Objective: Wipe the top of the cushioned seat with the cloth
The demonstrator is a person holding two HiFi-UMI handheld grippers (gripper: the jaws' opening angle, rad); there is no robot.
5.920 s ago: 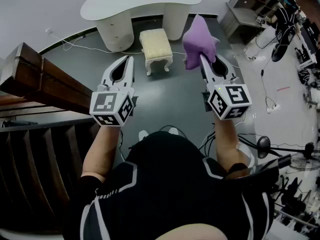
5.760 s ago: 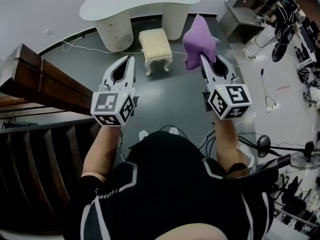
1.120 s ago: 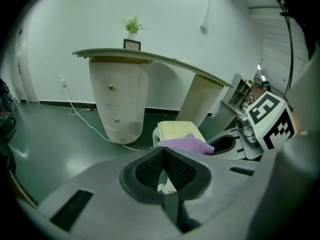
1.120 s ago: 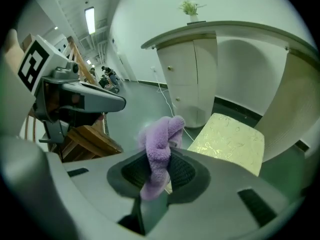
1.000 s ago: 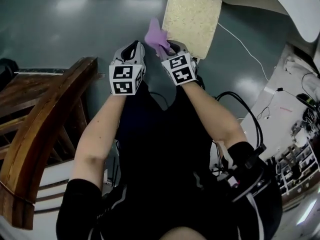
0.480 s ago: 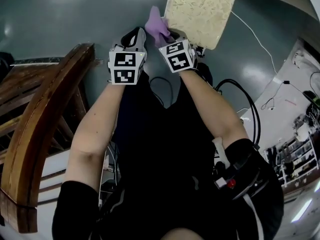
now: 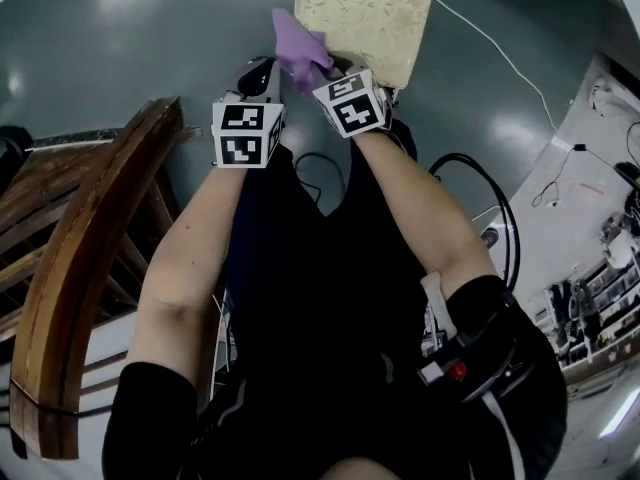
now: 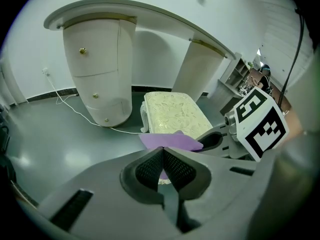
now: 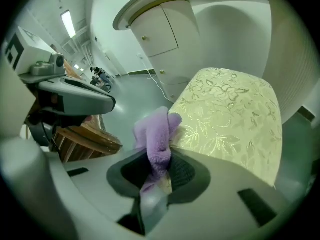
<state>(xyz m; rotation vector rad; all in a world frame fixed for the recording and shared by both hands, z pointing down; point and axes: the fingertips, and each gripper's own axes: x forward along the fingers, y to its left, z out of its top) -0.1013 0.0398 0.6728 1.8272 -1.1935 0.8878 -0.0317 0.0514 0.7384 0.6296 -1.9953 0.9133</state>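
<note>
a person stood over a cream, leaf-patterned cushioned seat (image 7: 365, 13) on a glossy grey floor (image 7: 130, 48), a hand-held gripper in each hand. the right hand-held gripper (image 9: 159, 159) was clamped on a bunched lilac fleece cloth (image 9: 157, 134), which stuck up past the jaw tips at the seat's near corner; whether the cloth touched the upholstery could not be told from either angle. the left hand-held gripper (image 8: 162, 149) hung just beside it with its jaws pressed together on nothing. a white curved table (image 8: 100, 69) stood beyond the seat, and a dark wooden stair rail (image 7: 90, 268) ran along the person's left.

the wipe appeared not yet under way, the seat's top bare. the risks from here looked plain: the cloth was held as a narrow wad, so a pass might clean only a thin strip, or let the hard jaw tips rub the embroidered fabric. drag from that textured cover could also tug the cloth out of the pinch. a firm push might slide the small seat across the smooth floor.
</note>
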